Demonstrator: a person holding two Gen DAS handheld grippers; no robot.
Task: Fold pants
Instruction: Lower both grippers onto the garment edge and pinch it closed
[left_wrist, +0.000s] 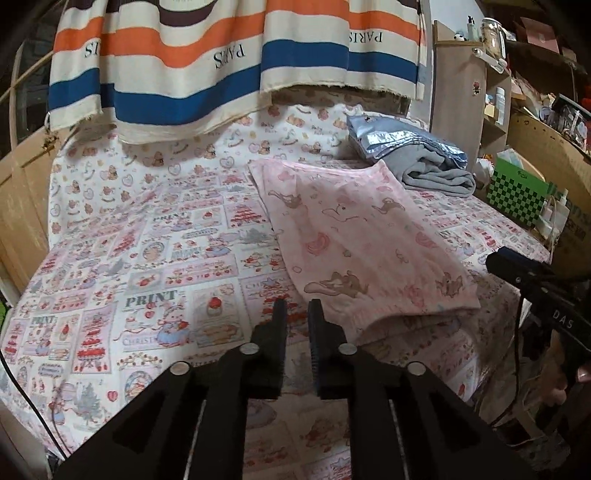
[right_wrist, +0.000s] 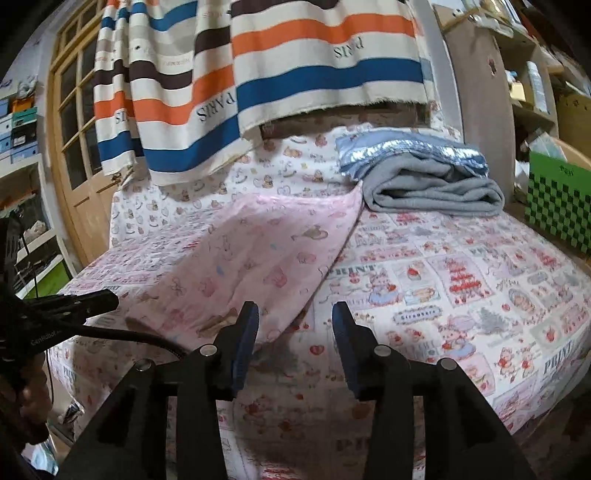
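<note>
Printed sheets cover the bed (left_wrist: 122, 266), with a striped curtain (left_wrist: 207, 70) hanging behind it and cluttered shelves (left_wrist: 495, 96) off to one side. From the left wrist, the left tool (left_wrist: 296, 308) hovers low over the sheet, its fingers a narrow gap apart and holding nothing. Just ahead and to its right lie the pink pants (left_wrist: 354, 236), flat in a long, roughly rectangular shape that runs away from the tool, the near edge looking doubled over. Beyond their far end sits a folded grey blanket (left_wrist: 436, 173). The right tool shows at the right edge of this view, too cut off to read. From the right wrist, the right tool (right_wrist: 294, 314) has its fingers well apart and empty; the pants (right_wrist: 258, 254) lie ahead and to its left, the near corner just beyond the left finger, the far end touching or nearly touching the blanket (right_wrist: 432, 188). The left tool (right_wrist: 96, 301) pokes in from the left, near the pants' near edge. By my reading, the legs have been laid one over the other, so a lengthwise fold is done; folding the length down into a compact stack seems left, and neither tool has a grip yet.
</note>
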